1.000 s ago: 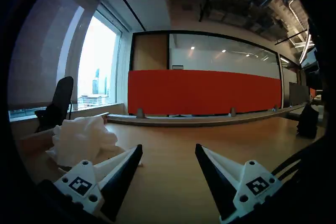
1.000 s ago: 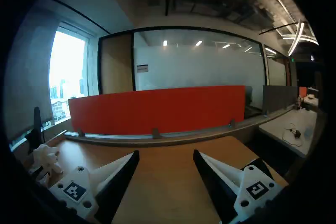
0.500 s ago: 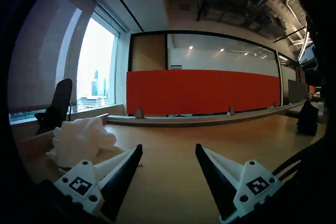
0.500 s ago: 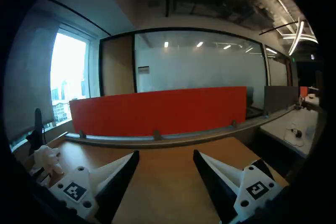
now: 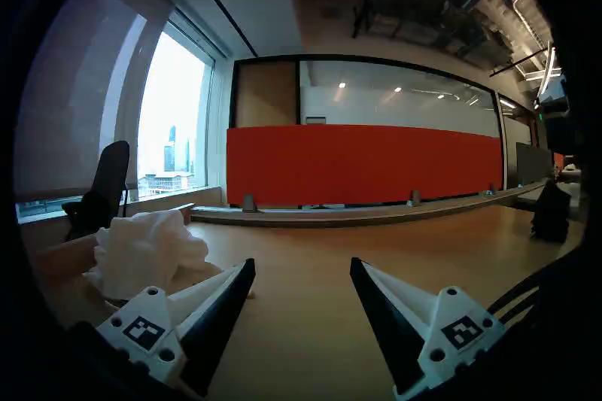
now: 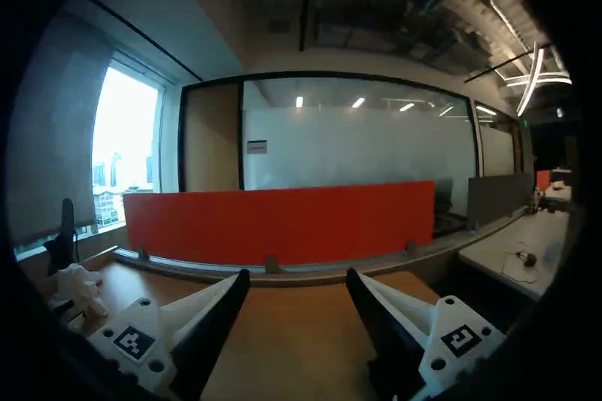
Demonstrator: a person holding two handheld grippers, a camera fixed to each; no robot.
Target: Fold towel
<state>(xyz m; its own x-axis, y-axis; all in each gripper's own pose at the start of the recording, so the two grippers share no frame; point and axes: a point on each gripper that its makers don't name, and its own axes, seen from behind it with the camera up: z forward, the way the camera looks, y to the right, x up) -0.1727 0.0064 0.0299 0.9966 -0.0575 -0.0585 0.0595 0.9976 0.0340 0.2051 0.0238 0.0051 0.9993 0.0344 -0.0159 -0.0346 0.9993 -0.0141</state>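
The left gripper (image 5: 301,262) has its fingers spread apart with nothing between them, above the wooden desk (image 5: 323,303) on the near side of the red partition (image 5: 361,164). The right gripper (image 6: 297,273) is likewise spread and empty, facing that partition. The towel (image 5: 147,250), a crumpled white heap, lies on the desk short of the partition's window end, just beyond the left gripper's left finger.

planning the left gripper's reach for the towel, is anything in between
Nothing visible does. The crumpled white towel lies on the wooden desk just beyond the open left gripper, toward the left of the left gripper view, with no other object between them.
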